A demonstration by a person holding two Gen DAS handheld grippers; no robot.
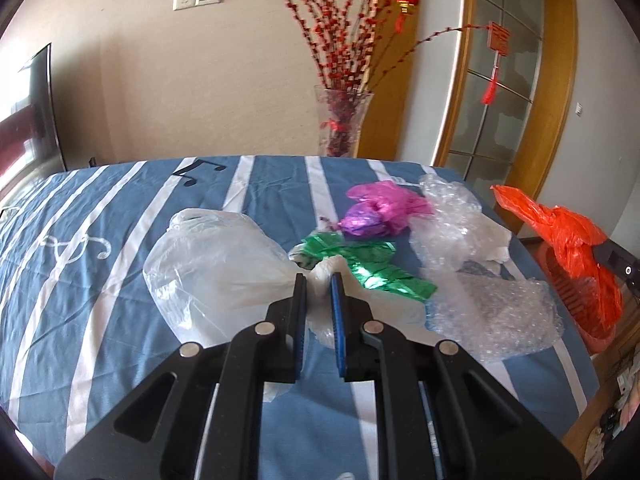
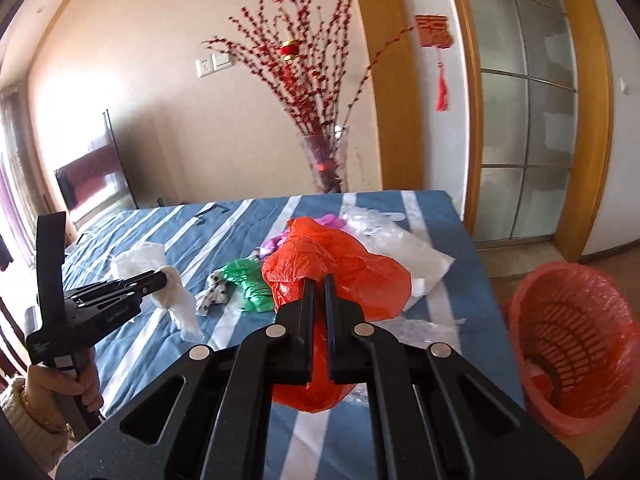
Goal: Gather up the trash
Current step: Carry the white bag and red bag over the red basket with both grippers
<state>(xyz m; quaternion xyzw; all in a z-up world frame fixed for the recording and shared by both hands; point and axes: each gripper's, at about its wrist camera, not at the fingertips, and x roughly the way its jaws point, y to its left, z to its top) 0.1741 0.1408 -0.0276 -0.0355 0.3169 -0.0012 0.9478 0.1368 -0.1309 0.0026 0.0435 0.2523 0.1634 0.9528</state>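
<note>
Right now the blue-and-white striped cloth-covered counter (image 2: 424, 216) carries the trash pile, and the red slatted plastic bin with red liner (image 2: 576, 344) sits on the floor off its right edge, lower than the top. Key relation: bin lies right of and below the right tongs (image 2: 318, 280), which are nearer to it by far. Right tongs are pinched closed on the crumpled orange plastic bag (image 2: 340, 272), bag dangling under them, long axis roughly vertical. Left tongs (image 1: 319, 282) are nearly closed, gripping the twisted neck of the clear white plastic bag (image 1: 216, 264), farther from the bin. Green foil scrap (image 1: 372, 264), purple foil wad (image 1: 380, 212), bubble wrap (image 1: 492, 312) remain on the counter. Bin bottom hidden; orange bag blocks the pile behind it.
</note>
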